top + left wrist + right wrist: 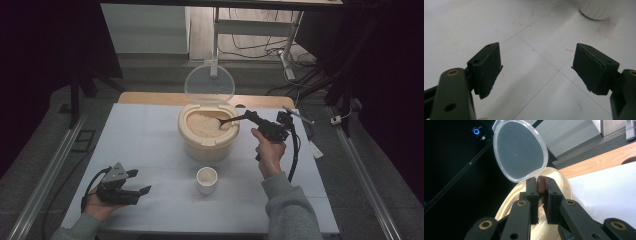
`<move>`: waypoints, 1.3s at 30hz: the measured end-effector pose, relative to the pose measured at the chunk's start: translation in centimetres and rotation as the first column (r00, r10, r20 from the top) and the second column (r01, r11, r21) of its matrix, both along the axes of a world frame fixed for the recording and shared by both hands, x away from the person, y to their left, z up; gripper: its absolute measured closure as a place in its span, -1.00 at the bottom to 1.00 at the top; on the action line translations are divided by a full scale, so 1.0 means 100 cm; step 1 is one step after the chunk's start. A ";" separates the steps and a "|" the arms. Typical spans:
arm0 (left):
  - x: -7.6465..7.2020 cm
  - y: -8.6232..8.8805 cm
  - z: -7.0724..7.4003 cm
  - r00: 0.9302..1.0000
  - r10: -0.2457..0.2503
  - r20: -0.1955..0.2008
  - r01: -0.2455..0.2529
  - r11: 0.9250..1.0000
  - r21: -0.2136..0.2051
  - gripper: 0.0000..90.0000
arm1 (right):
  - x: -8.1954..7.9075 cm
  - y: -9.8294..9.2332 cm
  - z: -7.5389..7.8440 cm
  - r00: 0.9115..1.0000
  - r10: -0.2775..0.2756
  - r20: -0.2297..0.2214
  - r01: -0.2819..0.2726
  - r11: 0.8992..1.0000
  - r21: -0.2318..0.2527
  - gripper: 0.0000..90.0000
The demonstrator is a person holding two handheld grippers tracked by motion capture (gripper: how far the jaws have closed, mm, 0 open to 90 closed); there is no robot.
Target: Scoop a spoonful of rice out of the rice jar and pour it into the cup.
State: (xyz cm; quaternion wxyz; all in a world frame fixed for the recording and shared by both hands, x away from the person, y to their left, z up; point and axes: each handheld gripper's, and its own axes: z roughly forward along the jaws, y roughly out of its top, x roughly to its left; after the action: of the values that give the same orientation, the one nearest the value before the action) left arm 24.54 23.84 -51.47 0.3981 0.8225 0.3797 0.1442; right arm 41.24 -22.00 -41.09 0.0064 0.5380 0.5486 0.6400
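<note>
Cream rice bin stood mid-counter, clear lid upright, white cup just before it. Right gripper clamped a brown spoon reaching into the rice. Left gripper rested with its jaws apart near the counter's front-left edge, bare surface around it.

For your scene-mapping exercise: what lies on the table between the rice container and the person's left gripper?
In the high view, a small white cup stands on the table between the rice container and the left gripper; otherwise bare white tabletop.
</note>
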 end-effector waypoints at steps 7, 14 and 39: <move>0.000 0.000 0.000 1.000 0.002 0.002 -0.002 1.000 -0.001 -0.50 | 0.000 -0.005 0.000 1.000 -0.004 -0.021 0.005 0.999 0.043 0.84; 0.000 -0.001 0.000 1.000 0.004 0.002 -0.004 1.000 0.001 -0.50 | 0.000 -0.010 0.000 0.999 -0.005 -0.040 0.008 0.997 0.076 0.84; 0.000 -0.001 0.000 1.000 0.003 0.004 -0.003 1.000 0.006 -0.50 | 0.002 -0.024 0.000 0.997 0.011 -0.077 0.003 0.984 0.178 0.84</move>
State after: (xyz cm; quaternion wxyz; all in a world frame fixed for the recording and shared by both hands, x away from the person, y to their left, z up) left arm 24.54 23.74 -51.46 0.3960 0.8230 0.3797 0.1474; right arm 41.41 -24.37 -41.12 -0.0642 0.5597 0.4902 0.6651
